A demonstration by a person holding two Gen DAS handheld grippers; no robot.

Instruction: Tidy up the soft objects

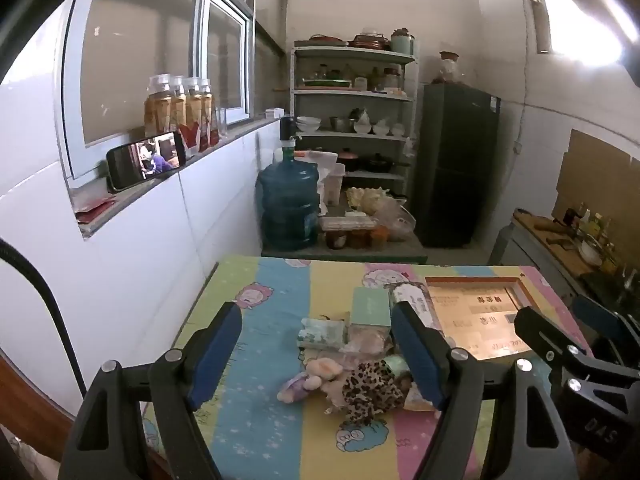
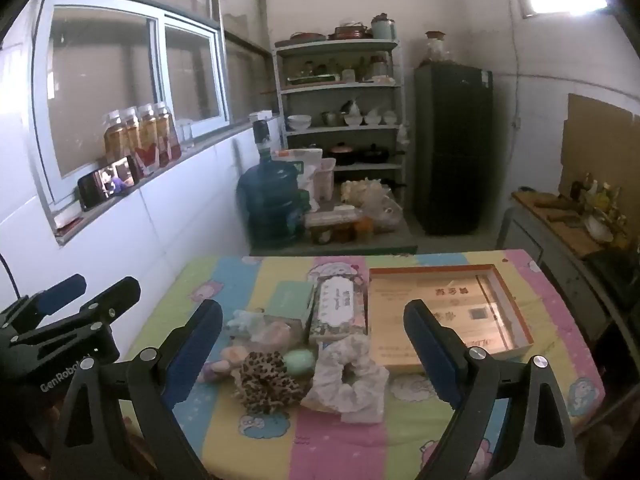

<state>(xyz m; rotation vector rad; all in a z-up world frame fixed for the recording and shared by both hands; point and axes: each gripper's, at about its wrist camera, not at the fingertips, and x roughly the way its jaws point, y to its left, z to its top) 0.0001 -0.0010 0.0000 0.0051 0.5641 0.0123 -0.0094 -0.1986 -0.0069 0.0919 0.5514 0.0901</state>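
Observation:
A pile of soft things lies mid-table: a leopard-print scrunchie (image 2: 266, 382) (image 1: 370, 390), a white lacy scrunchie (image 2: 348, 380), a mint green puff (image 2: 300, 360), pink and purple plush bits (image 1: 316, 376), and tissue packs (image 1: 322, 334). A shallow orange-rimmed cardboard box (image 2: 452, 312) (image 1: 476, 316) lies to the right of them. My left gripper (image 1: 320, 352) is open, above the near side of the pile. My right gripper (image 2: 316, 348) is open, above the scrunchies. Both are empty.
A mint box (image 2: 294, 298) and a patterned tissue box (image 2: 340, 312) stand behind the pile. The table wears a striped cartoon cloth (image 2: 256, 276). A white wall runs along the left. A water jug (image 2: 272, 204), shelves and a dark fridge (image 2: 454, 148) stand beyond.

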